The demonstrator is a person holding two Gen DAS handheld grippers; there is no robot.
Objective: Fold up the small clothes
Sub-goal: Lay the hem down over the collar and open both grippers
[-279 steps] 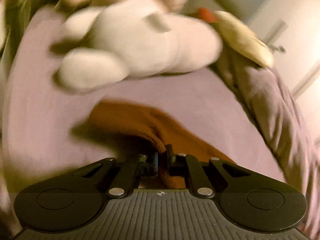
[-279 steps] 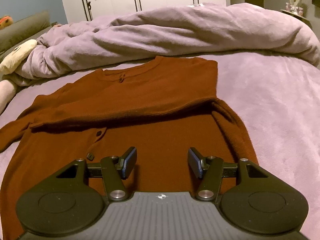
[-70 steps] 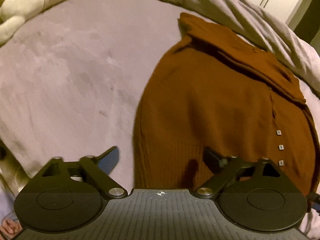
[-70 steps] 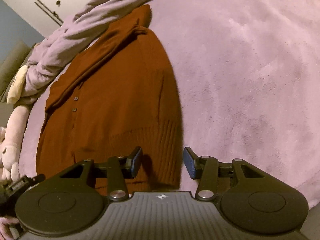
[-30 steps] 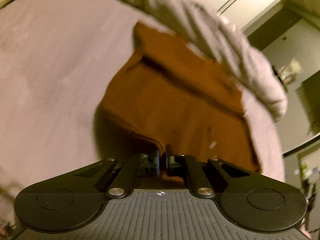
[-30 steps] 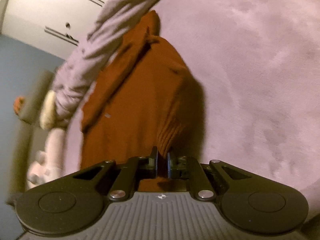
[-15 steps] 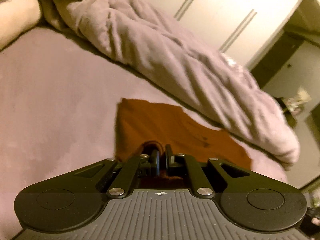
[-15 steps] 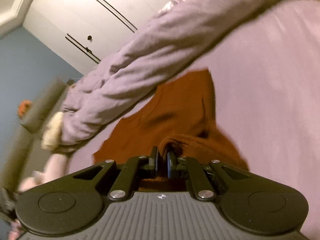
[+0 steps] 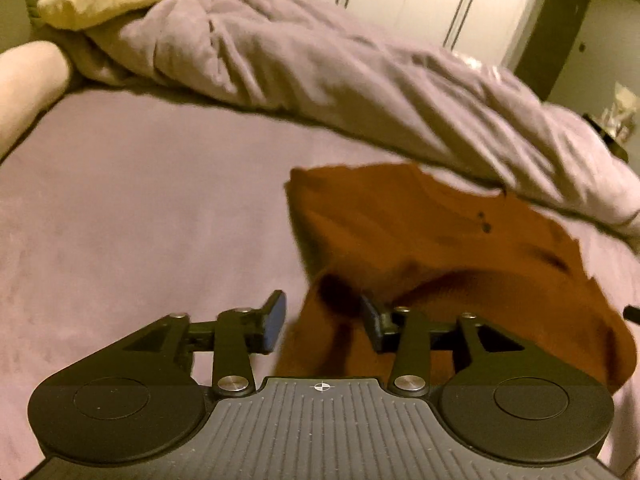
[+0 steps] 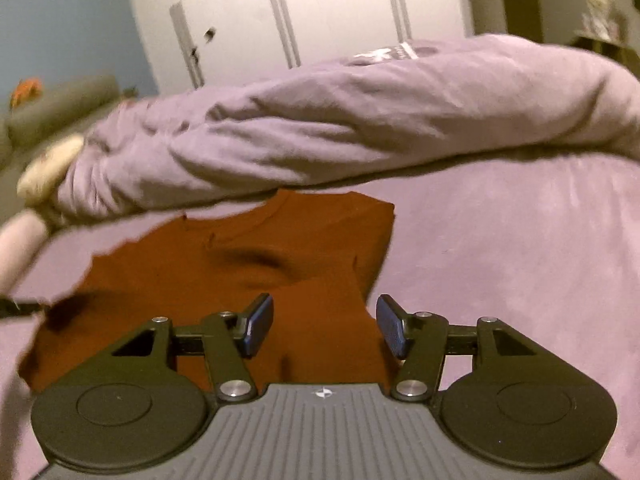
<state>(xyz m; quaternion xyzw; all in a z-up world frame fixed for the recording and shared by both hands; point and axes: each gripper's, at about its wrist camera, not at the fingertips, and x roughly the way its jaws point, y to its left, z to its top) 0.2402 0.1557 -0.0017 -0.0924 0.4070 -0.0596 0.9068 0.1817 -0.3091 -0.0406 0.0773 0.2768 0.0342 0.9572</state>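
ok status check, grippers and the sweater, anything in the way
Left gripper and right gripper both opening, pads off the cloth. Rust sweater folded over on the bed, hem just let go. Bunched duvet right behind it.

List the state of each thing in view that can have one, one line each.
Brown cardigan: folded over itself, lying on the bed sheet, free of both grippers' pads.
Left gripper: jaws opening, cardigan edge between them, pads not pressing.
Right gripper: jaws opening, cardigan fabric between them, not pinched.
Duvet: bunched up behind the cardigan.
Wardrobe doors: closed.
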